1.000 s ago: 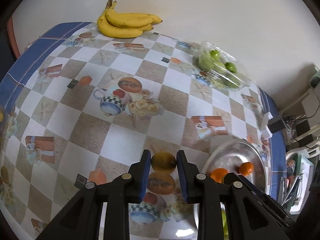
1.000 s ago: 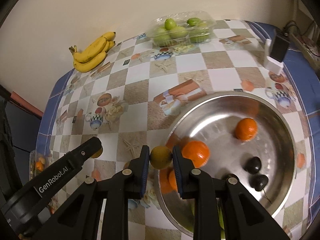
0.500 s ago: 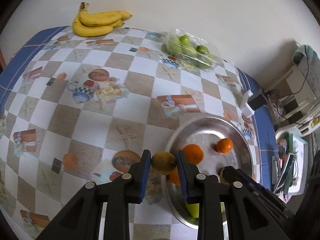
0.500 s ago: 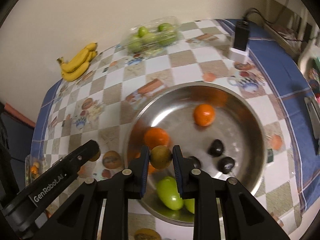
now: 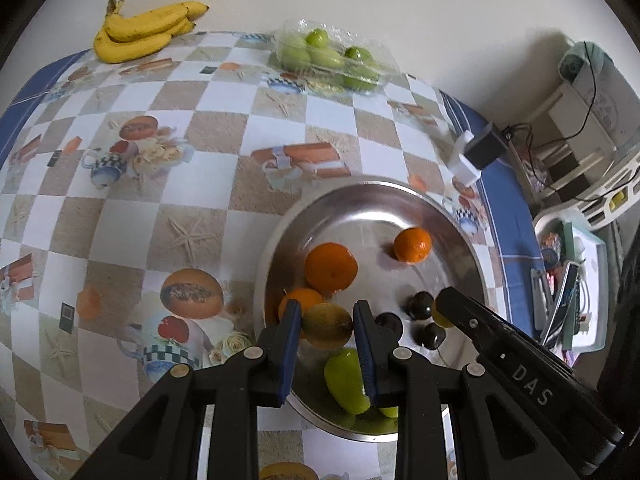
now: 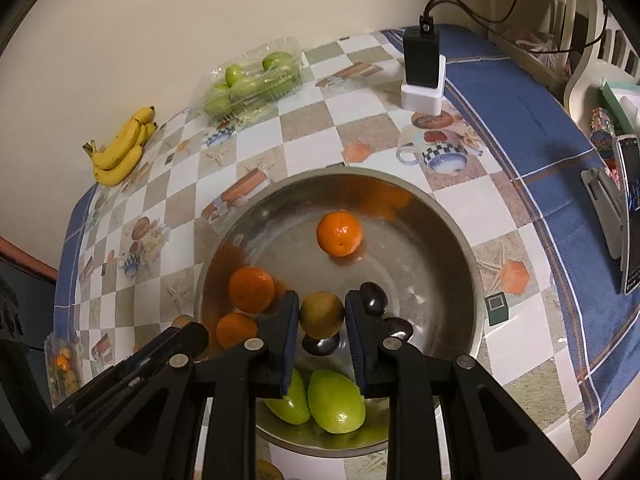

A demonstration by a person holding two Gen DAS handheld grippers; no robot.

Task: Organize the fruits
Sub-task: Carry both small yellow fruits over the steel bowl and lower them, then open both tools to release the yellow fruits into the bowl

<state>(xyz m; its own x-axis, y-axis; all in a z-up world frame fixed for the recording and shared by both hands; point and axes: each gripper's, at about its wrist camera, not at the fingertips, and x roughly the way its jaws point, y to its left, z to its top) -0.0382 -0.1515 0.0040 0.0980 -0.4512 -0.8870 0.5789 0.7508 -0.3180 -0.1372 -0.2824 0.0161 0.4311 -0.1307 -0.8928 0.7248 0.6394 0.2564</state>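
My left gripper point(image 5: 326, 330) is shut on a small yellow-brown fruit point(image 5: 327, 324) and holds it over the left rim of the steel bowl point(image 5: 360, 196). My right gripper point(image 6: 322, 316) is shut on a second yellow-brown fruit point(image 6: 322, 314) above the bowl's point(image 6: 460, 240) middle. In the bowl lie three oranges point(image 6: 339, 233), point(image 6: 251, 289), point(image 6: 236, 330), three dark plums point(image 6: 373, 300) and two green fruits point(image 6: 336, 402). The right gripper's arm point(image 5: 520, 372) shows in the left wrist view.
A bunch of bananas point(image 5: 140, 32) and a clear box of green fruits point(image 5: 332, 60) lie at the table's far edge by the wall. A black charger on a white base point(image 6: 422, 72) stands right of the bowl. A phone stand point(image 6: 624, 216) sits at the right edge.
Both grippers have moved right with their fruits, from over the tablecloth to over the bowl. The bowl now fills the lower middle of both views.
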